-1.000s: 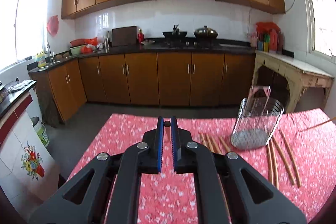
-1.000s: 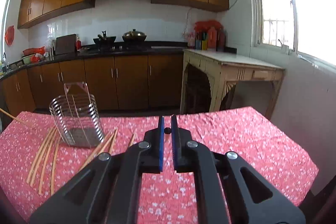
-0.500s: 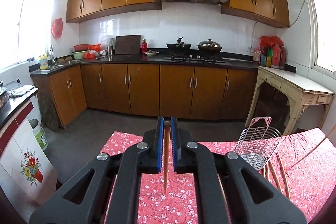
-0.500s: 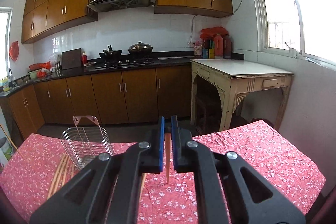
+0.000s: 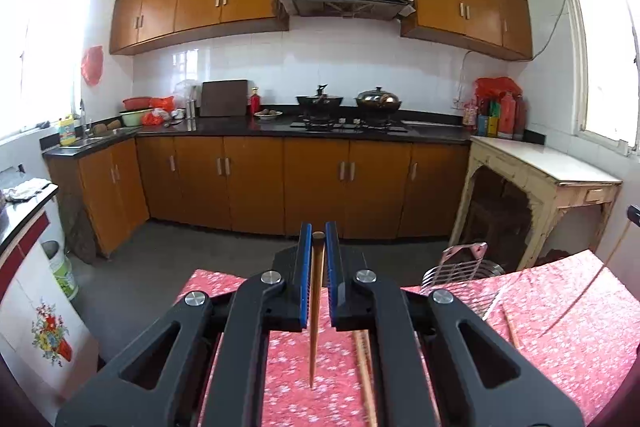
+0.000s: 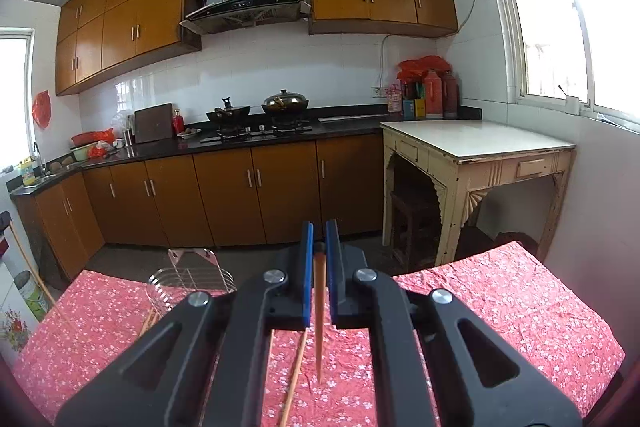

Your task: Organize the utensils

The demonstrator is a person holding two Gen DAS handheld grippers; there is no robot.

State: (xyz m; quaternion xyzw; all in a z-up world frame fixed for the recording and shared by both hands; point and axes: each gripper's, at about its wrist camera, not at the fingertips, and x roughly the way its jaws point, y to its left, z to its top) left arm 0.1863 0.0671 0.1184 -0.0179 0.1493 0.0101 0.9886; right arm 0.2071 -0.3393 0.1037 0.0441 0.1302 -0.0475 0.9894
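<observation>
A: What is my left gripper (image 5: pixel 318 259) doing?
B: Its blue pads pinch a wooden chopstick (image 5: pixel 316 307) that hangs tip-down over the red floral tablecloth (image 5: pixel 560 315). The wire utensil basket (image 5: pixel 460 273) stands ahead and to its right; another chopstick (image 5: pixel 364 367) lies on the cloth just below the right finger.
A: And my right gripper (image 6: pixel 319 259)?
B: It too is closed on a chopstick (image 6: pixel 319 319), tip-down. The basket (image 6: pixel 188 281) sits ahead to its left, a loose chopstick (image 6: pixel 294 379) on the cloth below it.

Wire rack (image 5: pixel 460 269) lower half behind left tongs (image 5: pixel 319 239)
</observation>
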